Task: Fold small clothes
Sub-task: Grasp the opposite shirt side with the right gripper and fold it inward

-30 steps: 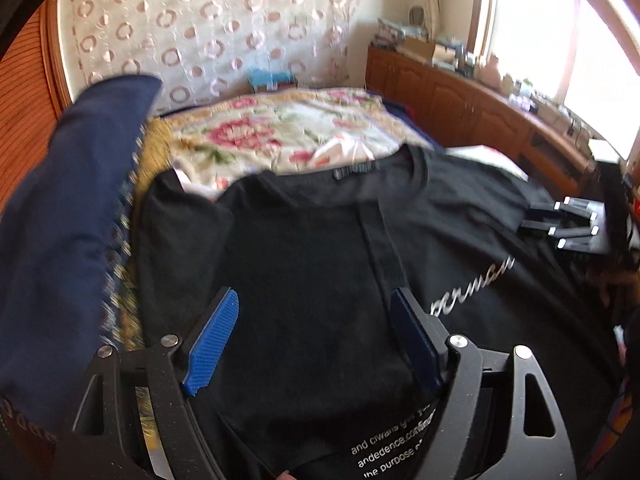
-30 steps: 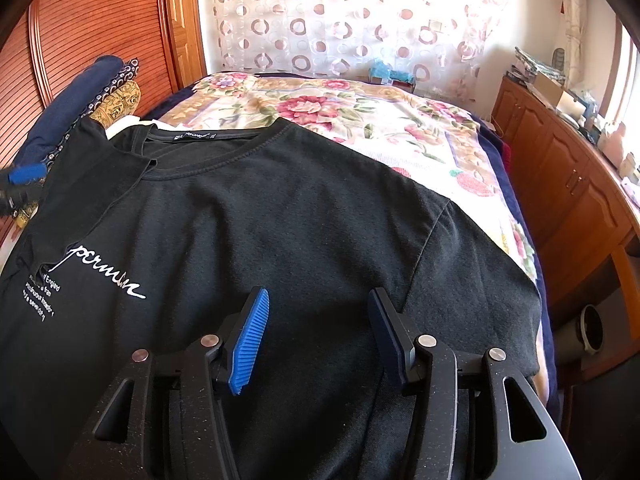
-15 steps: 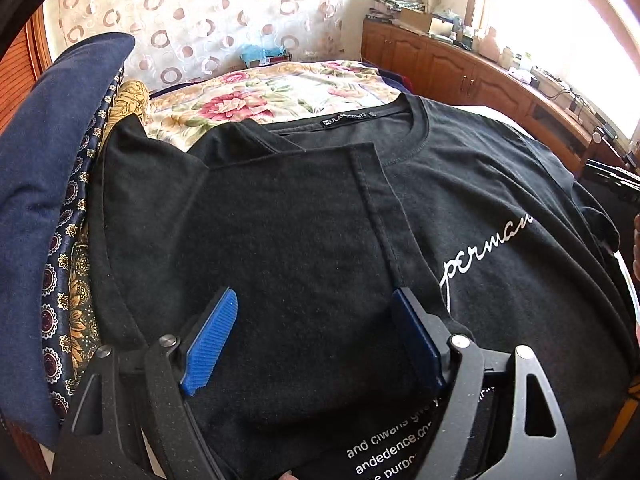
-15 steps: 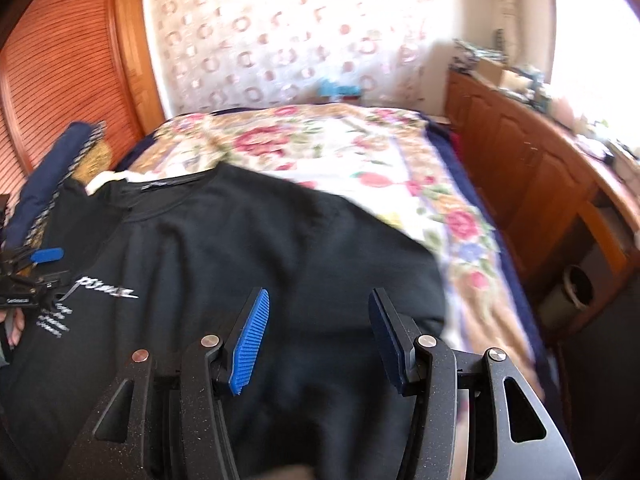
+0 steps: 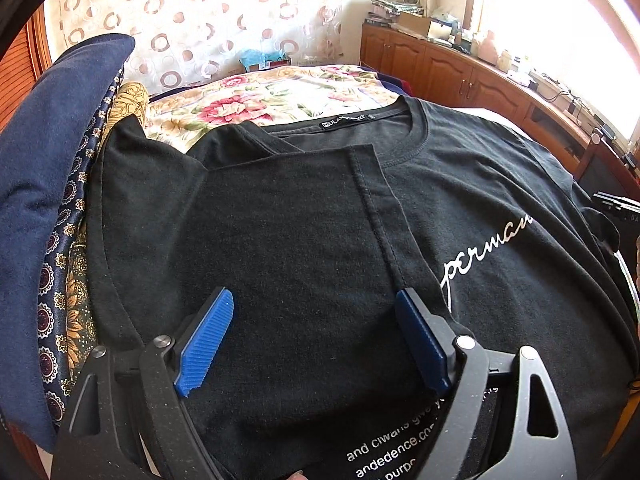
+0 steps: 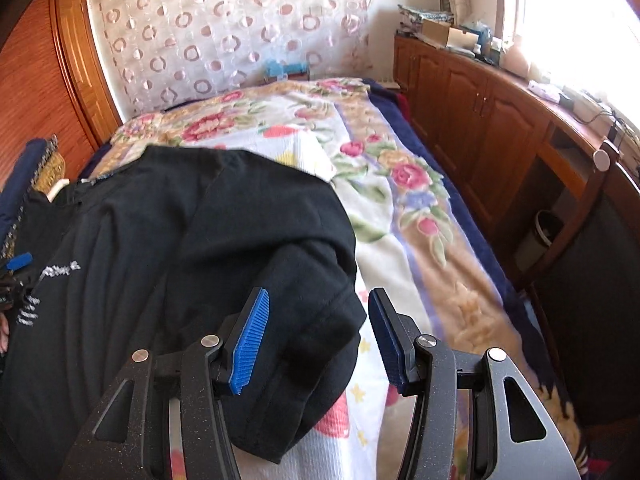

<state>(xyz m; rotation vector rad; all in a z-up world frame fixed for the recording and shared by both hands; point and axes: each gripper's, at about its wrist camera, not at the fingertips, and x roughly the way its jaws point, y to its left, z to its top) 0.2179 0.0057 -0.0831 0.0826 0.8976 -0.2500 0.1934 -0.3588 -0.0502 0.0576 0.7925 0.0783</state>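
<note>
Floral bedspread [image 6: 404, 216] — both grippers wide, empty, over T-shirt [image 5: 288, 248]

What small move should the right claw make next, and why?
Probably close on the right sleeve and carry it inward over the black T-shirt. The left sleeve already lies folded across the chest, while the right claw stands open around the unfolded sleeve.

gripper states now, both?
Left gripper: open, jaws just widening over the black T-shirt.
Right gripper: open, its bunched sleeve between the jaws.
</note>
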